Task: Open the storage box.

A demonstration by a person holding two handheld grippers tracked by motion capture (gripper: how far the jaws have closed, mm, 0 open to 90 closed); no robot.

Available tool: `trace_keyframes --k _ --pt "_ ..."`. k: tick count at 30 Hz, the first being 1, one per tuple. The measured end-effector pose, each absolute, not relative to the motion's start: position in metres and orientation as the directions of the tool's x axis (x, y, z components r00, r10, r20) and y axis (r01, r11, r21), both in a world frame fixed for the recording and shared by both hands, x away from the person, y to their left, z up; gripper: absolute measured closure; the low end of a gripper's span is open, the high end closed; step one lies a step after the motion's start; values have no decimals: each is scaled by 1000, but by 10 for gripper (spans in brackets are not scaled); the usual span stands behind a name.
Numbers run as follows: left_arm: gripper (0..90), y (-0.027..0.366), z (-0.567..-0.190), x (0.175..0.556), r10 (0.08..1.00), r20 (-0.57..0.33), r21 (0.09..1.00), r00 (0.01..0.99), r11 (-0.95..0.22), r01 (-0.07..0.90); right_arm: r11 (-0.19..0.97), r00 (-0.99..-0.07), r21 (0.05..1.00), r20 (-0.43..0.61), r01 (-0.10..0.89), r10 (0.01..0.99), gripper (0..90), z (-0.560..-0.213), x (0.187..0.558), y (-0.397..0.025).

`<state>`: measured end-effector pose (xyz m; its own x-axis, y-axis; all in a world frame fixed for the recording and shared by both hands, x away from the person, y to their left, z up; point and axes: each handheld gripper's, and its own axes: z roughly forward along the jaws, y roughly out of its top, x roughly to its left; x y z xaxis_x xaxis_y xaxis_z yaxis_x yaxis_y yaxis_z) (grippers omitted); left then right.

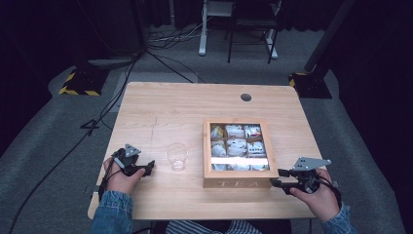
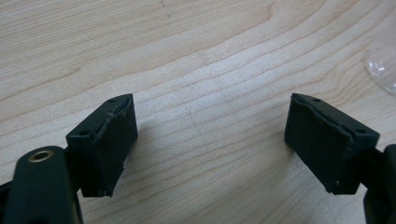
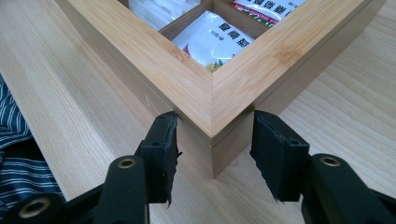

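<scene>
left gripper (image 1: pixel 146 168): jaws wide apart, low, level | right gripper (image 1: pixel 275 183): jaws parted, low, pointing left

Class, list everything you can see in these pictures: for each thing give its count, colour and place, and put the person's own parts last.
Table: one, light wood, centre.
Tea box: one, wooden, glass-topped, table's right half, packets inside.
Cup: one, clear, left of the box.
Hole: one, dark, table's far edge.
Cables: several, black, grey floor at left.
Left gripper: black, open, over bare wood.
Right gripper: black, open, astride the box's near right corner.
Sleeves: two, denim.
</scene>
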<state>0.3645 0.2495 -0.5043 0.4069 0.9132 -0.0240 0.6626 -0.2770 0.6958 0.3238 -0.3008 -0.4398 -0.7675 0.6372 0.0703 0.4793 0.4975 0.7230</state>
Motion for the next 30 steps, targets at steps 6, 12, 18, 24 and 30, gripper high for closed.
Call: trace_keyframes --k 6,12,18,24,30 --pt "176 250 -504 364 913 -24 696 407 -277 663 506 -772 729 49 462 634 566 -436 322 -301" --pt "176 250 -504 364 913 -24 696 407 -277 663 500 -773 731 60 465 631 575 -434 322 -301" --pt "176 249 -504 364 913 -24 696 407 -277 663 488 -765 738 58 466 641 575 -429 320 -301" --pt "176 249 -504 364 913 -25 696 406 -276 663 475 -761 748 61 463 645 574 -424 320 -302" --pt "176 250 -504 364 913 -24 696 407 -277 663 463 -757 759 58 457 651 574 -419 320 -303"
